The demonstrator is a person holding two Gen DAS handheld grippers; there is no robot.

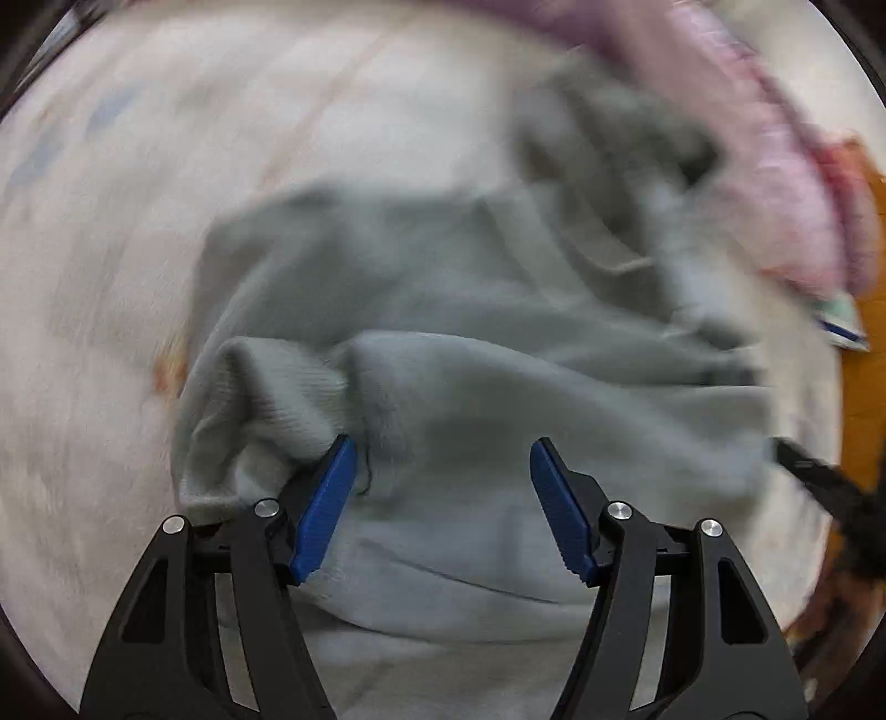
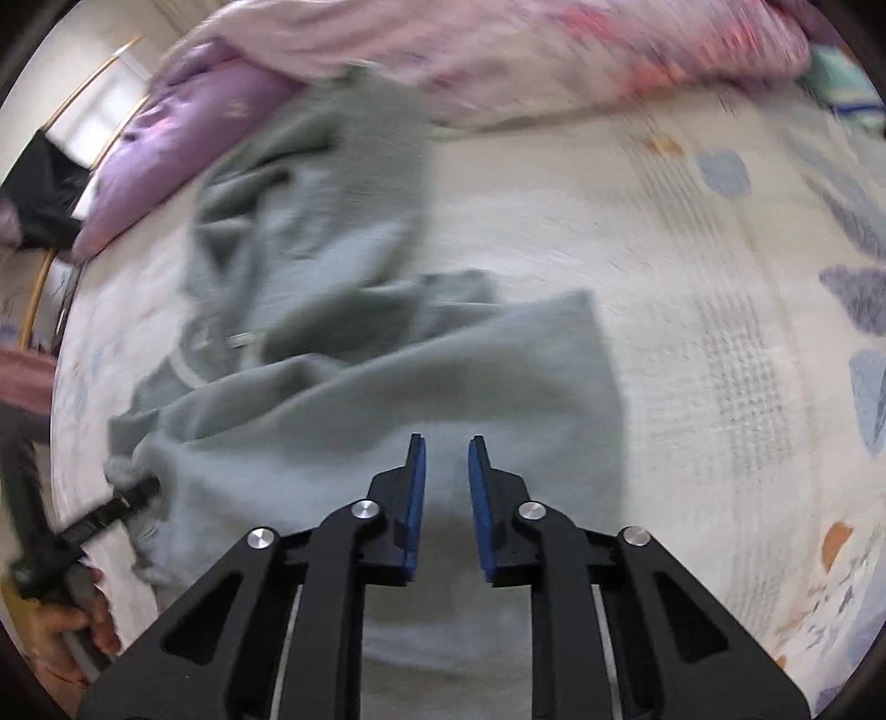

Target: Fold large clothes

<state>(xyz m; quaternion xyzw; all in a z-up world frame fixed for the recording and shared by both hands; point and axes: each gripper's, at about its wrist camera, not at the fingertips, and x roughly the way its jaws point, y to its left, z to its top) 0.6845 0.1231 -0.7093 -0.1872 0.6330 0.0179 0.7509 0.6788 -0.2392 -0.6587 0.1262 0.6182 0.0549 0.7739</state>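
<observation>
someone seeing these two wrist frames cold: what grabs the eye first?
The crumpled grey-green fleece sweatshirt sprawled mid-frame across the pale patterned bedsheet dominates both views. Next, the left gripper with blue-padded fingers spread wide over the cloth near its ribbed cuff, and the right gripper with a narrow gap, nothing visibly between its pads. Behind lie a pink striped quilt and a purple pillow; everything is motion-blurred.

A grey-green sweatshirt [image 1: 470,354] lies rumpled and partly bunched, one ribbed cuff [image 1: 277,393] upturned.
</observation>
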